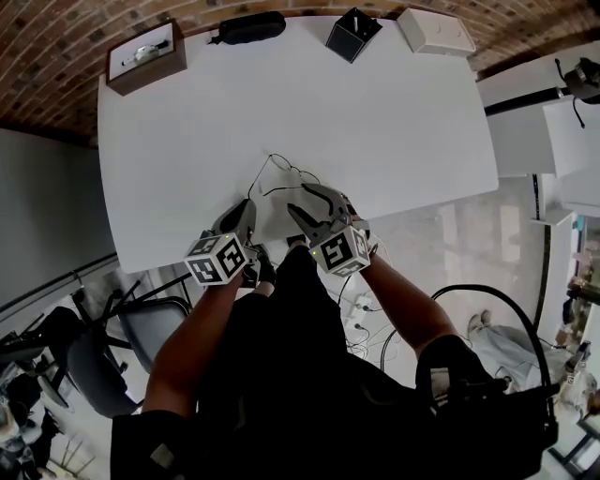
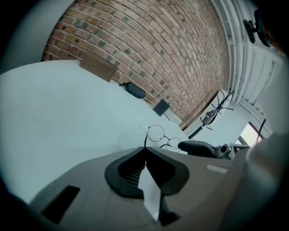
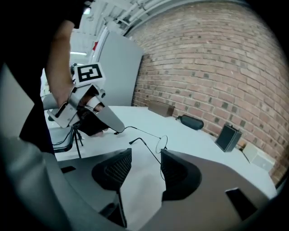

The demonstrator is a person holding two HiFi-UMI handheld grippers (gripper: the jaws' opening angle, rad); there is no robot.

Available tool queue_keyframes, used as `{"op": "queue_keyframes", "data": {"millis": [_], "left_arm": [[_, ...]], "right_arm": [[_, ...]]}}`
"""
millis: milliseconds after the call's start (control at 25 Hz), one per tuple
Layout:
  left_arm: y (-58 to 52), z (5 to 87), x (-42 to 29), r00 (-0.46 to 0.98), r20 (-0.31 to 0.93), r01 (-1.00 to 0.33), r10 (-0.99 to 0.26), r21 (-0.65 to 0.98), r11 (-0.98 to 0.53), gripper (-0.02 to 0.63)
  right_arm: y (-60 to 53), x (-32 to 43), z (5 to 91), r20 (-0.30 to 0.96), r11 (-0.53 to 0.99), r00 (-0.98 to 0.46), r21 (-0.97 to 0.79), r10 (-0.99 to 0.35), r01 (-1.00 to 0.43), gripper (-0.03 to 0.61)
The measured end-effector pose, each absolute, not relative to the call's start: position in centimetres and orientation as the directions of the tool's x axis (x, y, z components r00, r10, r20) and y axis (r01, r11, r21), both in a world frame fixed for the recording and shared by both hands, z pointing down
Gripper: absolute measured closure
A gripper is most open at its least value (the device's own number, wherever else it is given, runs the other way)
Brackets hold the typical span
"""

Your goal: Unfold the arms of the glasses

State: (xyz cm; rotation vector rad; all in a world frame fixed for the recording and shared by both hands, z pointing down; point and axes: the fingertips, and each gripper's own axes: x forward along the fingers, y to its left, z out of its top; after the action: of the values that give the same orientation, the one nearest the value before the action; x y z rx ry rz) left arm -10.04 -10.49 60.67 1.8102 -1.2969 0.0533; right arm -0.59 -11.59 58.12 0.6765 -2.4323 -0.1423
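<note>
Thin wire-framed round glasses (image 1: 286, 176) lie near the front edge of the white table (image 1: 375, 122). My left gripper (image 1: 249, 208) is shut on the tip of one arm; in the left gripper view that arm rises from the closed jaws (image 2: 145, 151) to a lens (image 2: 156, 133). The right gripper view shows the left gripper (image 3: 116, 131) pinching that arm's end. My right gripper (image 1: 305, 197) stands open just right of the frame. The other arm (image 3: 146, 153) runs between its jaws (image 3: 145, 155), close to the right pad, and nothing is pressed on it.
Along the table's far edge stand a brown box (image 1: 145, 56), a black pouch (image 1: 248, 26), a small black box (image 1: 353, 34) and a white box (image 1: 434, 33). A chair (image 1: 112, 347) sits below the front left corner. The person's body is close to the front edge.
</note>
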Motion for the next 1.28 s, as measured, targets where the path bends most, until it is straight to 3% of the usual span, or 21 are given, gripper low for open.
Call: {"op": "queue_keyframes", "data": {"millis": [240, 640, 760, 840, 920, 1080, 1200, 1280], "left_arm": [[-10.1, 60.4, -8.9, 0.484, 0.504, -0.794, -0.715, 0.596, -0.119, 0.589], [-10.3, 61.6, -8.7, 0.492, 0.555, -0.779, -0.671, 0.625, -0.055, 0.589], [-10.0, 61.7, -8.9, 0.500, 0.559, -0.768, -0.662, 0.639, -0.041, 0.586], [-9.8, 61.8, -9.1, 0.504, 0.564, -0.763, -0.654, 0.645, -0.031, 0.549], [-9.8, 61.7, -9.5, 0.498, 0.565, -0.766, -0.658, 0.643, -0.027, 0.501], [-10.1, 61.4, -10.7, 0.480, 0.567, -0.781, -0.670, 0.624, -0.031, 0.497], [-10.6, 60.9, -10.9, 0.484, 0.564, -0.794, -0.669, 0.604, -0.065, 0.497], [-11.1, 60.7, -10.9, 0.490, 0.561, -0.801, -0.667, 0.592, -0.090, 0.497]], "right_arm": [[-13.1, 0.7, 59.9, 0.580, 0.852, -0.640, 0.212, -0.504, -0.479, 0.382], [-15.3, -1.5, 61.4, 0.644, 0.892, -0.637, 0.421, -0.424, -0.167, 0.380], [-14.9, -1.4, 61.2, 0.658, 0.901, -0.638, 0.410, -0.400, -0.142, 0.379], [-14.5, -1.0, 61.1, 0.663, 0.908, -0.639, 0.392, -0.390, -0.147, 0.376], [-14.0, -0.6, 60.9, 0.662, 0.913, -0.642, 0.375, -0.386, -0.161, 0.374], [-12.9, -0.9, 59.4, 0.634, 0.916, -0.662, 0.302, -0.399, -0.263, 0.374], [-12.9, -1.1, 58.0, 0.608, 0.880, -0.652, 0.187, -0.452, -0.436, 0.374], [-12.8, -1.4, 58.0, 0.612, 0.817, -0.644, 0.004, -0.458, -0.577, 0.374]]}}
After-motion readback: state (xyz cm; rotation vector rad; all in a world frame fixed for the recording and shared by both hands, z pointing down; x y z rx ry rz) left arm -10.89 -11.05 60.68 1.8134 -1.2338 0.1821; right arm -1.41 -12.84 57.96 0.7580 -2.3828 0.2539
